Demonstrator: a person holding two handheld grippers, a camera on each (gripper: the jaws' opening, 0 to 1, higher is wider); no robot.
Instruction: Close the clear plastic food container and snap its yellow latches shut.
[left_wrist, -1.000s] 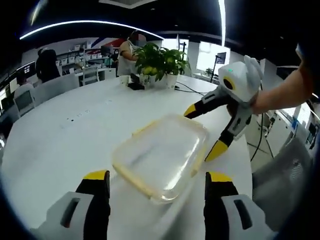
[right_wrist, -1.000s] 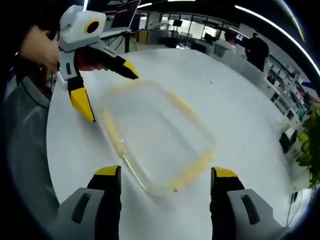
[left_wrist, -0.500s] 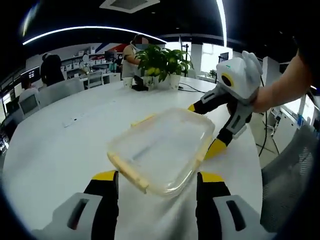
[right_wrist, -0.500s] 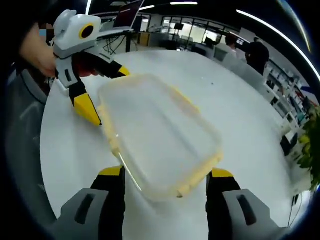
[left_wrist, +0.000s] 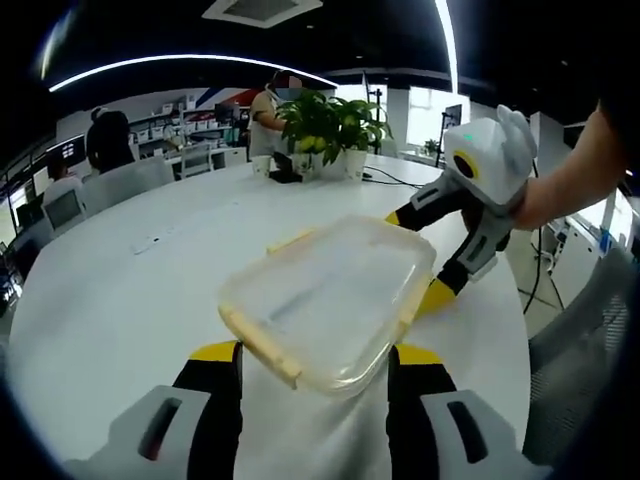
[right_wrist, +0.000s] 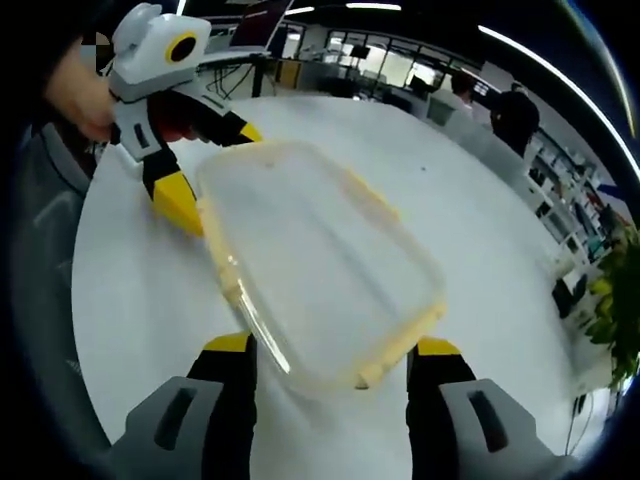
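The food container (left_wrist: 330, 300) is clear plastic with pale yellow latches (left_wrist: 258, 345) along its edges. The left gripper (left_wrist: 312, 368) and the right gripper (right_wrist: 330, 362) have black jaws with yellow tips and grey-white bodies. The round table (left_wrist: 120, 290) is white. The potted plant (left_wrist: 325, 125) has green leaves.

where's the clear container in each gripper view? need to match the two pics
Left gripper view: clear container sits centre, between the left gripper's jaws, its near end over them.
Right gripper view: the container sits centre, running from upper left down between the right gripper's jaws.
Shared landmark: the white round table beneath it.
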